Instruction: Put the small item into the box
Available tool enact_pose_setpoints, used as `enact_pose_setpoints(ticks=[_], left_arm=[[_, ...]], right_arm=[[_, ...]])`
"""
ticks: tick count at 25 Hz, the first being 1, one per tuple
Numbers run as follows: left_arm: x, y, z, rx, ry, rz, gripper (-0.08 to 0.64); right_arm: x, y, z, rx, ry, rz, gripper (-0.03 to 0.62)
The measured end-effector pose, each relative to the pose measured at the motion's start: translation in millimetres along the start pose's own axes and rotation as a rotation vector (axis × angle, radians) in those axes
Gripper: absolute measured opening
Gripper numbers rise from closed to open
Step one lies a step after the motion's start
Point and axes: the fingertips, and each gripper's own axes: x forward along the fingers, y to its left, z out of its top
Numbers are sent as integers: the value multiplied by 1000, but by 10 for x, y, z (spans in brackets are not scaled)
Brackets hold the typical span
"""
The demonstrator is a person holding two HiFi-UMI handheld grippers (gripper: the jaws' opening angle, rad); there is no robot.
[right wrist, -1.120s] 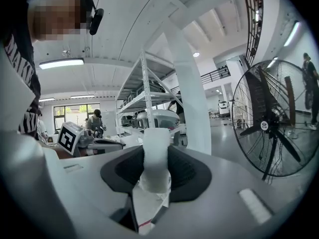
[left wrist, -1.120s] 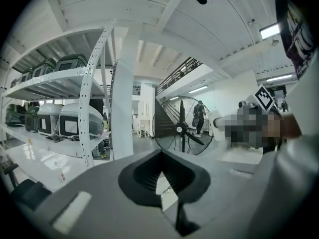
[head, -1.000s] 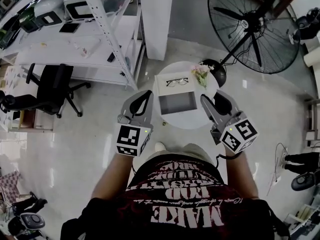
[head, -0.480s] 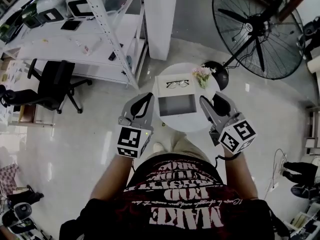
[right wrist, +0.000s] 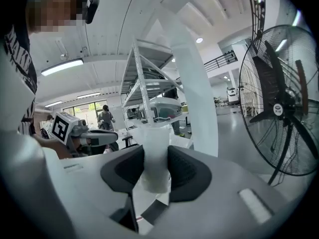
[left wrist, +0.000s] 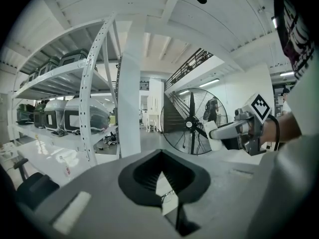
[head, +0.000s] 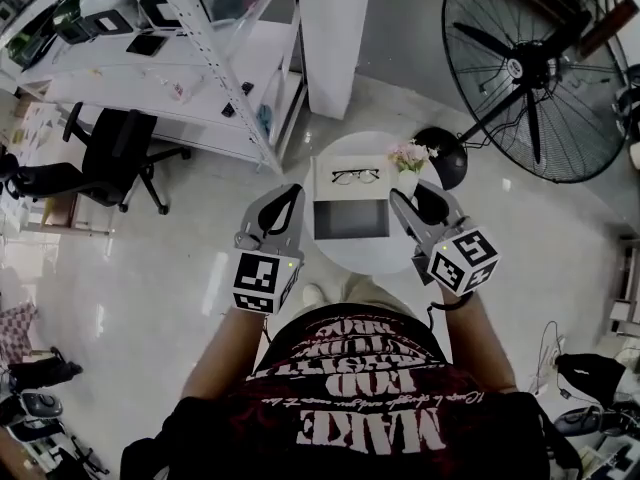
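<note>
An open box (head: 351,220) with a grey inside stands on a small round white table (head: 365,256). Behind it a pair of black-rimmed glasses (head: 356,176) lies on a white lid. A small white vase (head: 406,182) with flowers stands at the table's right. My right gripper (head: 399,199) is open just in front of that vase. In the right gripper view the vase (right wrist: 154,153) fills the gap between the pads of the right gripper (right wrist: 155,169); contact is unclear. My left gripper (head: 297,190) hovers left of the box, shut, its tips (left wrist: 159,156) meeting on nothing.
A large floor fan (head: 530,68) stands behind the table to the right. A white column (head: 335,28) and a metal shelf rack (head: 200,38) lie behind and to the left. An office chair (head: 100,173) sits far left.
My right gripper has moved in and down toward the vase, which now shows between its jaws. My left gripper has drifted slightly toward the table. Both jaws keep their spread.
</note>
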Motion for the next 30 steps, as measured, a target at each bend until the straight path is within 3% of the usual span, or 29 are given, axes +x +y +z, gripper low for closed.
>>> enact_pose_setpoints(ticks=[14, 20, 30], left_arm=[[392, 19, -214, -33, 71, 58, 0], [459, 84, -324, -41, 103, 77, 0], [589, -29, -539, -64, 165, 50, 0]], right_arm=[[558, -464, -795, 47, 182, 103, 163], [765, -558, -1298, 126, 286, 128, 163], [965, -624, -2100, 134, 435, 140, 163]])
